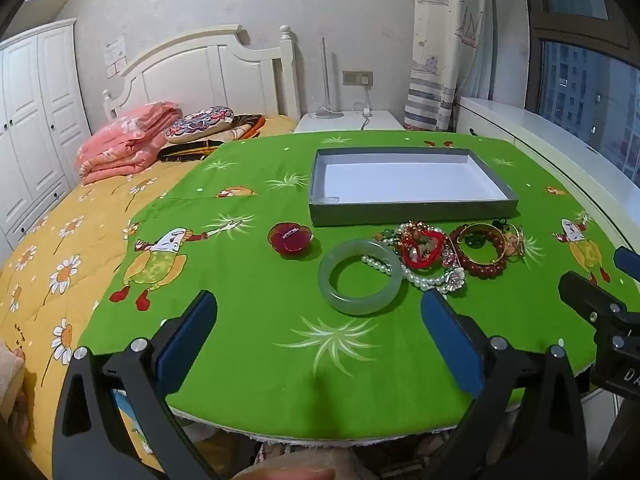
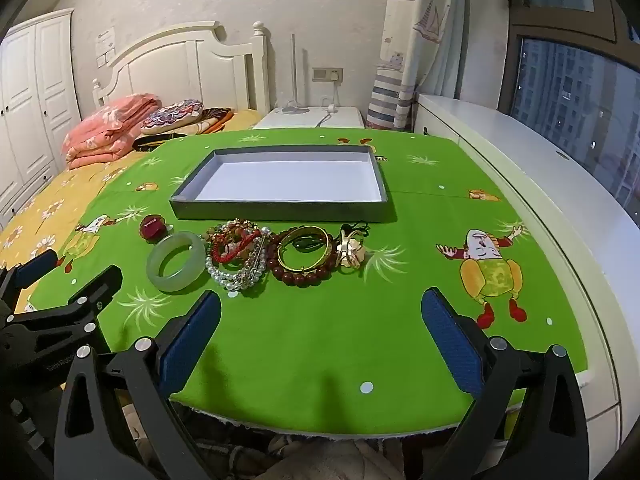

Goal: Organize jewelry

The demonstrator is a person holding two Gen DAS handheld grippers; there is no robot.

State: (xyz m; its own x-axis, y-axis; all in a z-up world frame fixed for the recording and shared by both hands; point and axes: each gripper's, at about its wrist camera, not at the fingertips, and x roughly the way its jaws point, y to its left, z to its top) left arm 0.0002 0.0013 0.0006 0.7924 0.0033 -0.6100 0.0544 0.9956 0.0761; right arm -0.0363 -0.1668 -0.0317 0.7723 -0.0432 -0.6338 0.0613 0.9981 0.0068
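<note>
A counter draped in a bright green cartoon-print cloth stands beside the bed with its yellow daisy quilt. Over the near edge on the left, the left hand-held gripper hovers with its blue-padded fingers spread wide and nothing between them. Ahead of it, farthest left in the row of jewelry, sits a small dark red flower-shaped ornament on its own. Just right of it lies a pale green jade bangle, flat on the cloth, with a strand of white pearl beads running under or against its right rim. The pearls tangle into a red woven bracelet with mixed charms; I cannot separate the smaller pieces in that heap. Next comes a dark red wooden bead bracelet with a thin gold bangle lying on top of it, and at the right end a gold flower-shaped brooch. Behind the whole row, just beyond it, rests a shallow grey rectangular cardboard tray with a white floor. On the right, the right hand-held gripper hangs over the counter's near edge, fingers likewise wide apart and holding nothing.
</note>
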